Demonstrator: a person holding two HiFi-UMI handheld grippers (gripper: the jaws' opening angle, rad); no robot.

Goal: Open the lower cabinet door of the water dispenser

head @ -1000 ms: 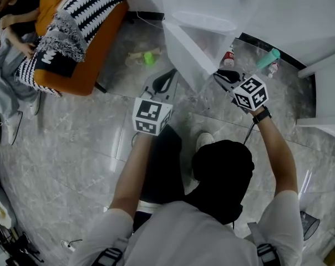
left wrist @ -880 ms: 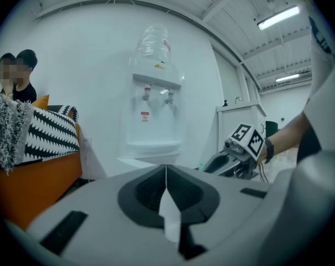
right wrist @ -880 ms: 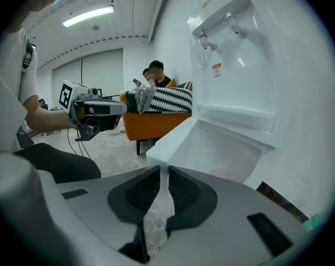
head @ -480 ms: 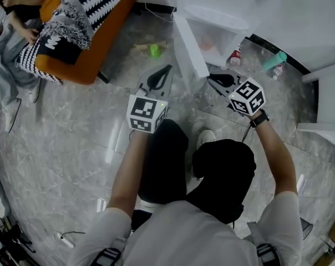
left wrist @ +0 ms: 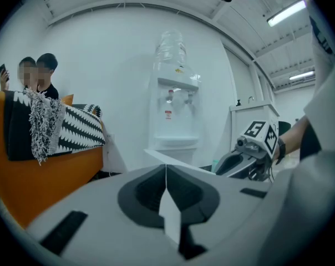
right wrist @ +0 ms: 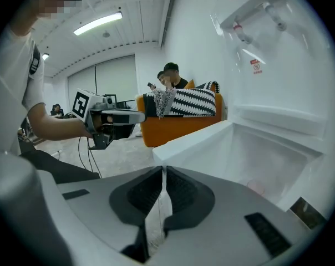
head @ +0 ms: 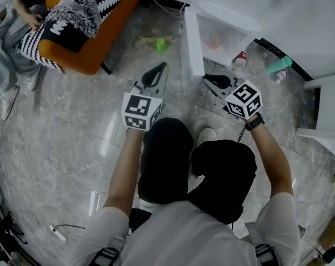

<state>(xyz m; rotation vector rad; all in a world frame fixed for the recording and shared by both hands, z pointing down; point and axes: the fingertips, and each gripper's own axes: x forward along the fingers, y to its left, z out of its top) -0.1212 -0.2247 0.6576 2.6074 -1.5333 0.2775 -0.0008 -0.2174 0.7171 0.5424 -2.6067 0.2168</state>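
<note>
**Door Open: Opening Step Judged Complete**

Left gripper (head: 154, 72): jaws together, empty, left of the cabinet door (head: 192, 43). The door stands swung wide off the water dispenser (head: 234, 21). Right gripper (head: 214, 82): jaws just closing, nothing between them, right of the door. Next: retract both.

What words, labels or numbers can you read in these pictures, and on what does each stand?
No text reads clearly.
Red sticker on the dispenser: too small to read.
Bottle label: blurred.
White lettering on the black throw: one letter, perhaps "M"; unsure.
</note>
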